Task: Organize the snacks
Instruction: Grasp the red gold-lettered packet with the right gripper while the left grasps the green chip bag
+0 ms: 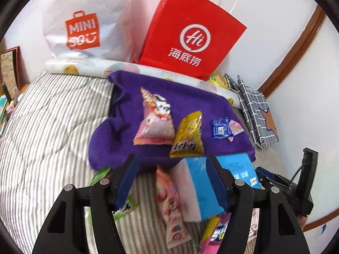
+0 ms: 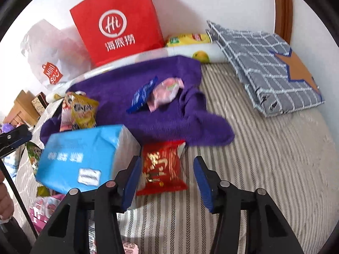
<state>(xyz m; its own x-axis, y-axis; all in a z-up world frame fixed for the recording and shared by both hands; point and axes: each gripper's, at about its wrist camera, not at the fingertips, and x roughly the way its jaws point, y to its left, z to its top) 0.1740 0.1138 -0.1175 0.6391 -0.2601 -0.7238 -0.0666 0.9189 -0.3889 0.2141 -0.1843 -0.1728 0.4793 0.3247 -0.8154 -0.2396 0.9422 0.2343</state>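
Left claw (image 1: 172, 182): spread, empty, above blue tissue pack (image 1: 203, 188).
Right claw (image 2: 167, 182): spread, straddling red snack packet (image 2: 162, 167).
Done: four snacks on purple towel (image 1: 131, 131), 12 o'clock.
Left: packets loose on bed (image 2: 264, 158).

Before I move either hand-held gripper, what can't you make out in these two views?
- Red snack packet: absent from the left wrist view; print motion-blurred in the right.
- Snacks under the blue tissue pack: mostly covered by it in the right wrist view.
- Pink packets: cut off by the left hand-held gripper and the bottom edge.
- Red paper bag contents: hidden by its walls.
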